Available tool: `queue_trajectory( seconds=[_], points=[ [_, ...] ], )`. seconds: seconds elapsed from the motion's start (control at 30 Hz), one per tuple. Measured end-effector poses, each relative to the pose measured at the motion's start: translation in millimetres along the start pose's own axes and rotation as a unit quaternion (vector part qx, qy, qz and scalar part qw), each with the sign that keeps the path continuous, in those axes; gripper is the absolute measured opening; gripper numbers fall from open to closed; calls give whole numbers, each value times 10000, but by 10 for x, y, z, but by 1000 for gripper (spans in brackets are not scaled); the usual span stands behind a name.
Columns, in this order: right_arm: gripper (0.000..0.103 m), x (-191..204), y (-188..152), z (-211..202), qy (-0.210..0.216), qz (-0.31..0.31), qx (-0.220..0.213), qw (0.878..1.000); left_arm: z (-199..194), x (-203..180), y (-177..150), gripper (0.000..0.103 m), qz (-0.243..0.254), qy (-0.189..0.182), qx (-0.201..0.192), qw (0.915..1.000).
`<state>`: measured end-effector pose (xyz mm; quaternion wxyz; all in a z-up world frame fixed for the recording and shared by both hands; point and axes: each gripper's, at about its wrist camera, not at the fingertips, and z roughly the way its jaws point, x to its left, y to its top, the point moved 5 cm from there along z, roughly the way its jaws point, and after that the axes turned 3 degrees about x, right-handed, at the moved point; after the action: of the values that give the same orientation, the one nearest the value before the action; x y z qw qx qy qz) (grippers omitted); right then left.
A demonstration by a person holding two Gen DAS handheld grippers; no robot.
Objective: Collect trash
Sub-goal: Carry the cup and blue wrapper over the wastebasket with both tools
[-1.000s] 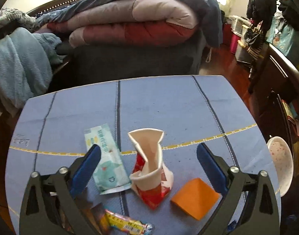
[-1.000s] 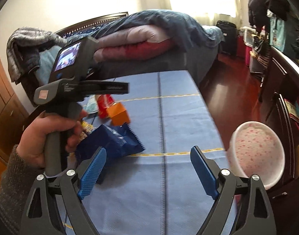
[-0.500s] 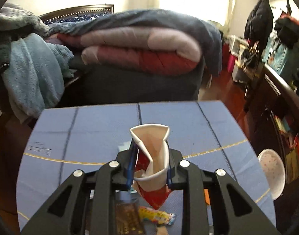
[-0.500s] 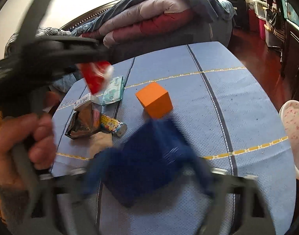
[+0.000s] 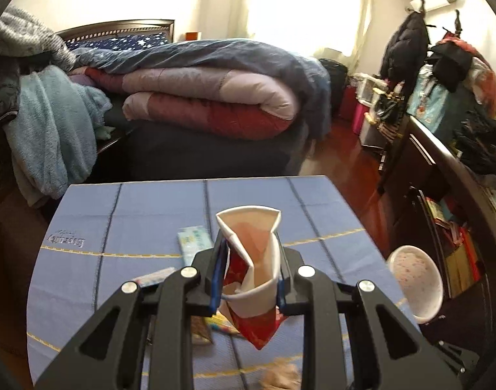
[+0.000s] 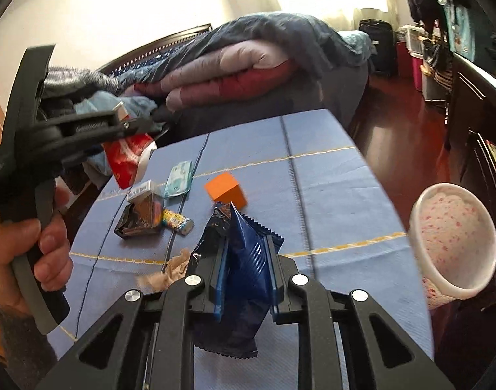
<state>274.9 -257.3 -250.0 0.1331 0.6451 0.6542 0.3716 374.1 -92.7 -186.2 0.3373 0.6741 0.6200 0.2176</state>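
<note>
Left tongs (image 5: 249,279) clamp crushed cup (image 5: 252,260); right tongs (image 6: 244,279) closing on blue wrapper (image 6: 241,279) — orange block (image 6: 226,191) (beyond) near.

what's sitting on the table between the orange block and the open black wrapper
In the right wrist view, a small candy roll lies between the orange block and the black wrapper.

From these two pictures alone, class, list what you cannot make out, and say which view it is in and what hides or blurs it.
- Bin, right view: its base is cut off by the table edge.
- Blue wrapper, right view: its print is hidden by the right tool and its folds.
- Cup, left view: its inside bottom is hidden by its crushed walls.
- Crumpled scrap, left view: blurred, partly behind the left tool.
- Carton, right view: lettering too small.
</note>
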Motion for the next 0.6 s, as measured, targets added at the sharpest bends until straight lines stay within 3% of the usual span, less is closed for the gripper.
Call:
queue_trajectory(
  seconds=[0.33, 0.6],
  points=[
    [20, -412, -47, -350, -149, 321, -220, 9991, -241, -626, -69, 26, 396, -531, -70, 9978],
    [21, -893, -84, -618, -418, 708, -441, 9956, -261, -1341, -114, 26, 845, -1058, -26, 9908]
  ],
)
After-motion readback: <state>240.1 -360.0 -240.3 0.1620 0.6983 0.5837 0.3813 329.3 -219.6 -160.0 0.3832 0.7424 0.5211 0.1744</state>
